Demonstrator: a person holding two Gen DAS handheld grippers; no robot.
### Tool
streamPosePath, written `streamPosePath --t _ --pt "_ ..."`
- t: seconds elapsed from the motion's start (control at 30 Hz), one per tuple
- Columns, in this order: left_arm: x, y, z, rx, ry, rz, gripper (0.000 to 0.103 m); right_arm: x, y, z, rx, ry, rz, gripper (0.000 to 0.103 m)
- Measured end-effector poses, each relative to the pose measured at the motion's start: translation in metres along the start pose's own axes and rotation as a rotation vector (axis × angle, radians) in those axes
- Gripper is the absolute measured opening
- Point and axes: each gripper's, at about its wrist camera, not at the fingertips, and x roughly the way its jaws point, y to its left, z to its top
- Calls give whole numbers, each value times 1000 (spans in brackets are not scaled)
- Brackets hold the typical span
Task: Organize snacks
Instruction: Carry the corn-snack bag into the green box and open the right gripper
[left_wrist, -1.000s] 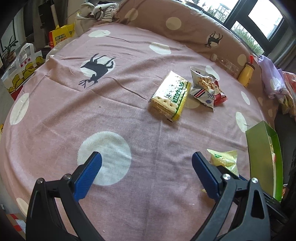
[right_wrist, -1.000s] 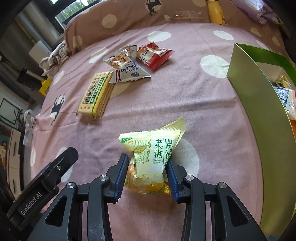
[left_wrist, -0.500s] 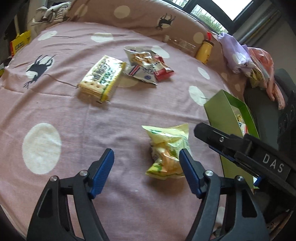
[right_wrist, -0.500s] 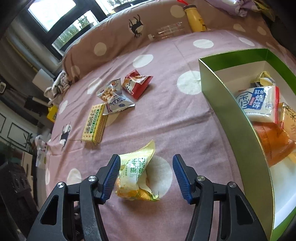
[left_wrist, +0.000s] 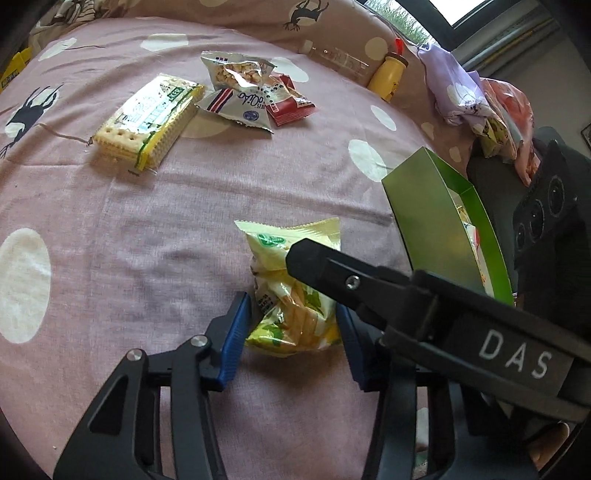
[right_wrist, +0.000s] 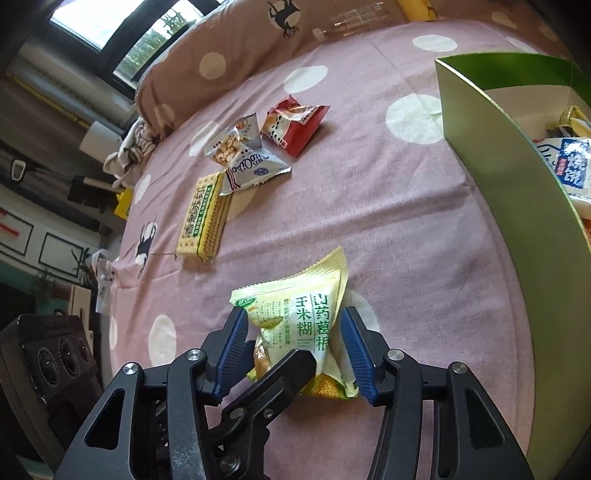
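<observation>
A yellow-green snack packet (left_wrist: 291, 243) (right_wrist: 303, 295) rests on the pink dotted cloth, and both grippers have hold of it. My left gripper (left_wrist: 291, 314) has its blue pads against the packet's crumpled lower end, and its jaws are closing. My right gripper (right_wrist: 293, 317) flanks the printed upper part with its pads touching both sides, and its jaws are closing too. In the left wrist view, the right gripper's black finger (left_wrist: 332, 273) crosses over the packet. The green box (left_wrist: 424, 206) (right_wrist: 498, 155) stands open to the right with several packets (right_wrist: 569, 166) inside.
Farther back on the cloth lie a cracker pack (left_wrist: 147, 118) (right_wrist: 203, 218), a silver peanut bag (left_wrist: 236, 88) (right_wrist: 240, 155) and a red packet (left_wrist: 291, 103) (right_wrist: 291, 122). A yellow bottle (left_wrist: 388, 77), a clear bottle (left_wrist: 336, 59) and a purple bag (left_wrist: 458, 88) sit along the far pillow.
My left gripper swung right, came onto the yellow-green packet and narrowed its jaws from wide open. My right gripper spread its jaws off the packet, then narrowed them onto it again.
</observation>
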Motion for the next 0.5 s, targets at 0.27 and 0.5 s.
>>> streamPosePath --t 0.27,0.5 --pt "-15 -17 0 62 -69 -15 30 -15 2 -2 -2 -36 67 44" --pt "-39 -69 8 212 -195 -45 29 -80 -8 1 5 -242 116 44"
